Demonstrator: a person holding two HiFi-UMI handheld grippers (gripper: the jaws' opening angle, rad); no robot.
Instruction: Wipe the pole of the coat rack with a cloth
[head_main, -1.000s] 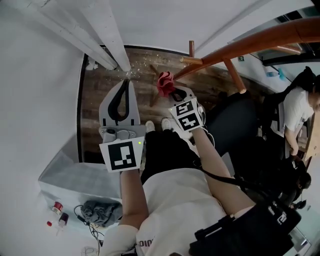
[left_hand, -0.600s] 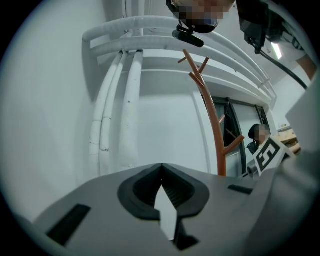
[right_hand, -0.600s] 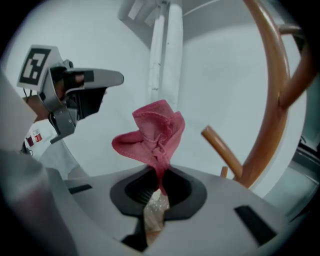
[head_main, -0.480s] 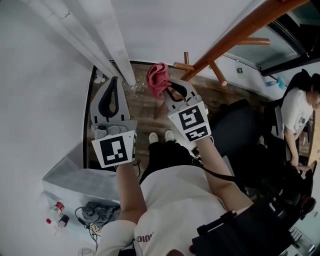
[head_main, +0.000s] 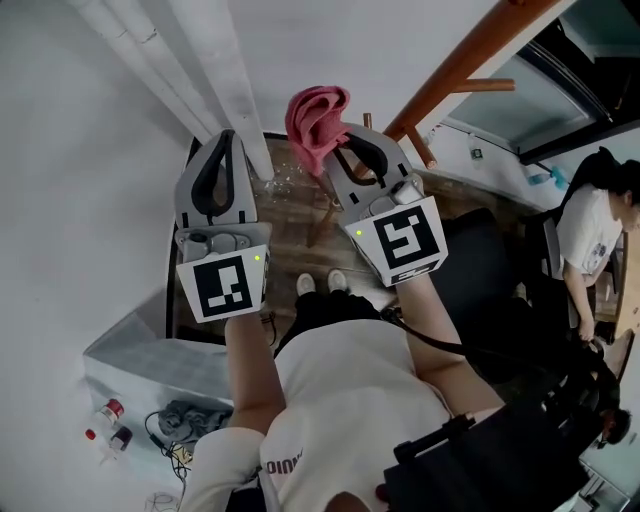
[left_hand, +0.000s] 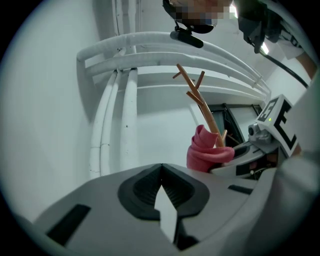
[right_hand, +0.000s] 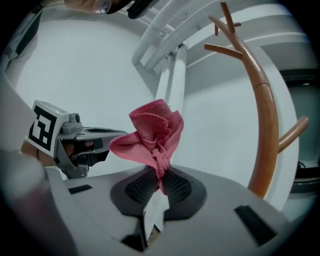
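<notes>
Closest to me, the person stands with both forearms raised and a gripper in each hand. The left gripper (head_main: 224, 140) has its jaws pressed together on nothing. It is held off to the side, level with the other one, as though kept clear until the rack needs steadying; that is my guess.

The right gripper (right_hand: 159, 181) does the carrying. Its jaws pinch the pink cloth (right_hand: 153, 131) by a gathered fold at its lower edge, so most of the fabric blooms out loose above the tips. I think it is held this way so that a soft wad, not hard plastic, meets the wood.

Just beyond, to the right of the cloth, rises the pole (right_hand: 267, 112) of the coat rack, brown wood with short pegs branching off higher up. The cloth is near it but apart from it; nothing is touching, so I judge the wiping has not begun at this spot. The gripper looks raised towards the upper stretch, which would suit wiping downward.

Behind everything, white pipes (head_main: 215, 70) run along the wall. Below lies the wooden floor (head_main: 290, 215), and further right sits another person (head_main: 592, 225), well away from the rack.
</notes>
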